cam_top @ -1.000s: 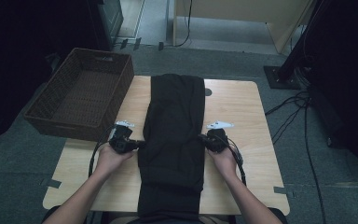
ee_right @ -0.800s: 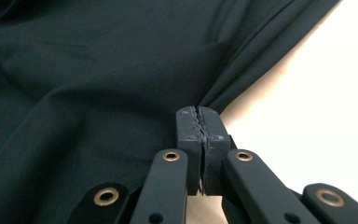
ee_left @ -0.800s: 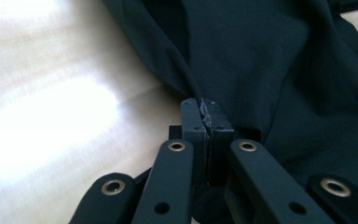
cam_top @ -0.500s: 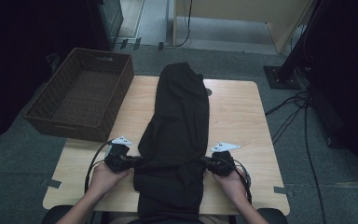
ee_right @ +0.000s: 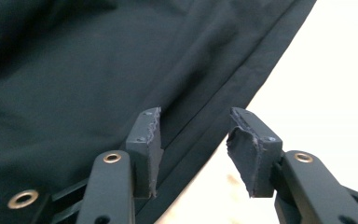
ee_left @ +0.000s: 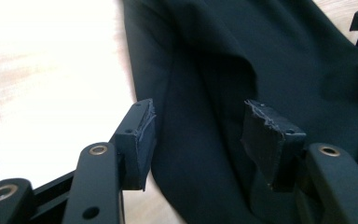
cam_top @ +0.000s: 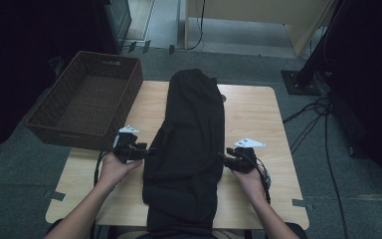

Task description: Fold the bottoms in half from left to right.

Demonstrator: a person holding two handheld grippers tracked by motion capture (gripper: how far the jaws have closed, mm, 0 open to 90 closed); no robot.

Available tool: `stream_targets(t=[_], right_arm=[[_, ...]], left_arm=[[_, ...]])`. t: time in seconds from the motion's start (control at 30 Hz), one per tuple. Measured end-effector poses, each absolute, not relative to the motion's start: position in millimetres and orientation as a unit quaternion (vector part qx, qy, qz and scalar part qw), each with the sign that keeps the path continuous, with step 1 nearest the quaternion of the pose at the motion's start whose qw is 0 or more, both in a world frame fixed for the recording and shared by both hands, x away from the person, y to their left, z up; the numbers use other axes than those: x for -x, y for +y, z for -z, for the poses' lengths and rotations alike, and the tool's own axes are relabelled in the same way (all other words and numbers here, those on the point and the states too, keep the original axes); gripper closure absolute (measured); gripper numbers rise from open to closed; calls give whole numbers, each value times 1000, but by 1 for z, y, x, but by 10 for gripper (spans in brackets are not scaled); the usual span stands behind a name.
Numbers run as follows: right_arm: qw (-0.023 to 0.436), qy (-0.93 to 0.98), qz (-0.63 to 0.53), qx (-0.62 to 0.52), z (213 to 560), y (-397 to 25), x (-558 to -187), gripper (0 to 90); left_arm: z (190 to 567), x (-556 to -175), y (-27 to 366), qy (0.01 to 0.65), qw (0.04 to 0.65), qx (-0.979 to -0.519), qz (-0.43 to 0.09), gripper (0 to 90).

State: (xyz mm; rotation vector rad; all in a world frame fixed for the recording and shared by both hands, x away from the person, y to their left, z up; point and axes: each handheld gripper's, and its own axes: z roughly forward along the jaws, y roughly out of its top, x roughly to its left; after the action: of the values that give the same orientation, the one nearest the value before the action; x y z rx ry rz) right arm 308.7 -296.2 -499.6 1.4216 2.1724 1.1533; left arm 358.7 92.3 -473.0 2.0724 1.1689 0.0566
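Left claw point(cam_top: 146, 152) sits at the left edge of the black garment point(cam_top: 191, 144), its jaws spread apart; in the left gripper view point(ee_left: 196, 140) the dark cloth point(ee_left: 261, 70) lies between and beyond the two pads, with nothing pinched. Right claw point(cam_top: 224, 158) mirrors it at the garment's right edge, jaws likewise apart; in the right gripper view point(ee_right: 193, 144) the hemmed edge of the fabric point(ee_right: 121, 60) runs diagonally between the pads, with bare wood to the right. Each claw is held in one of the person's hands near the front of the worktop point(cam_top: 258, 119). The garment lies lengthwise down the middle of the worktop, its near end hanging over the near edge. A brown wicker basket point(cam_top: 59, 112) sits at the far left corner, overhanging the worktop's side.
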Motion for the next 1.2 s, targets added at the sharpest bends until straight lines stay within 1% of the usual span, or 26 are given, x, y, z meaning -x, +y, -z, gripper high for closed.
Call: stream_targets(t=[0.07,0.13,0.2,0.23,0.27,0.3,0.33,0.37,0.4,0.47,0.8,0.9,1.07,1.17,1.2], right_arm=[[150,755,-397,-500,501,-296,-318,512],[161,750,-400,-502,503,-296,-326,482],[141,754,-387,-511,505,-296,-337,450],[144,752,-388,-513,506,-296,-340,449],[163,746,-393,-513,507,-296,-342,448],[169,742,-395,-514,507,-296,-344,447],[170,738,-398,-517,509,-297,-347,437],[158,741,-391,-522,508,-298,-352,431],[155,741,-391,-524,509,-299,-354,431],[166,735,-394,-526,508,-300,-360,431],[189,731,-384,-531,514,-290,-401,431],[185,734,-374,-537,518,-287,-406,429],[201,735,-372,-530,521,-282,-408,438],[222,744,-360,-518,522,-277,-406,470],[221,744,-362,-516,522,-277,-406,485]], left_arm=[[474,-367,87,452,364,-814,-26,443],[474,-375,83,451,365,-814,-27,441],[475,-384,79,451,369,-812,-25,439],[476,-389,76,450,369,-812,-24,435],[477,-392,74,452,369,-812,-26,435],[477,-396,72,450,370,-812,-26,434],[477,-399,70,451,372,-811,-26,430],[477,-402,69,452,372,-810,-25,428],[478,-405,66,449,369,-813,-25,425],[479,-410,62,449,363,-816,-31,421],[491,-442,43,458,361,-812,-31,406],[495,-444,41,456,354,-816,-35,408],[500,-448,42,455,351,-817,-38,424],[502,-450,42,453,355,-817,-43,438],[502,-450,42,452,355,-817,-44,448]])
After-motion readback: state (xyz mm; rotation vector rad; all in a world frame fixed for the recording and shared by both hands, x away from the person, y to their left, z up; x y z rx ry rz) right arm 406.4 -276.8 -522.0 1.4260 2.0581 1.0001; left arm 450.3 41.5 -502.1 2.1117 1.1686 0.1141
